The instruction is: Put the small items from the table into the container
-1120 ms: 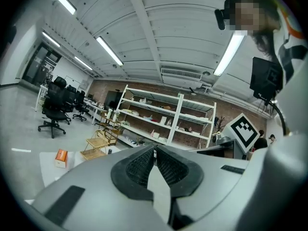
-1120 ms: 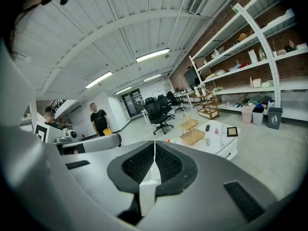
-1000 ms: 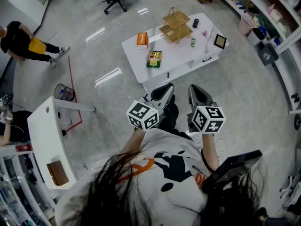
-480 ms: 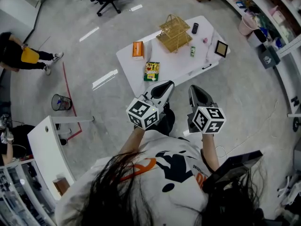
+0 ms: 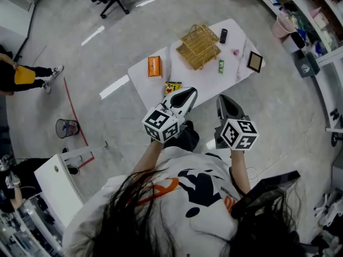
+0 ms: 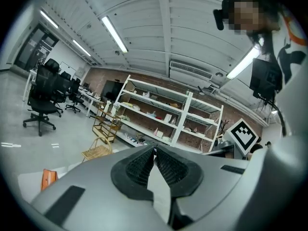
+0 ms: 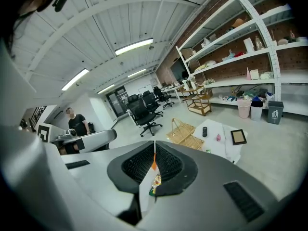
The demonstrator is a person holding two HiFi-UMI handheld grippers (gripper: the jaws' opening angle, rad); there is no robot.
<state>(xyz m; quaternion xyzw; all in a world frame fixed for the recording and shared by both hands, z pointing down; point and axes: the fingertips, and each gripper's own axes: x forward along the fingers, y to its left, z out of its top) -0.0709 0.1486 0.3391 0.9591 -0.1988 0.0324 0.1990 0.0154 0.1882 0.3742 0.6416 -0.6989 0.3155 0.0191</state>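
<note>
At the far left of the head view a person (image 5: 19, 75) crouches on the floor, well apart from a wire wastebasket (image 5: 66, 127). The white table (image 5: 143, 87) lies further in, ahead of the person holding the grippers. An orange box (image 5: 154, 66) stands near the table's left end. Just beside it, at the near edge, is a yellow and green snack pack (image 5: 172, 87).

The left gripper (image 5: 186, 94) hangs above that near edge, its tip just over the snack pack. Its fingers (image 6: 139, 167) are pressed together at the tips with nothing between them.

The wicker basket (image 5: 199, 46) sits at the table's middle, upright, and nothing shows inside it. To its right lie a small green item (image 5: 221, 66), a black remote (image 5: 223, 36) and a small pink item (image 5: 236, 52), all apart from the basket. A dark picture frame (image 5: 254, 61) rests near the right end.

The right gripper (image 5: 223, 99) is off the table's near edge, pointing toward it. Its fingers (image 7: 137, 165) are closed and hold nothing.
</note>
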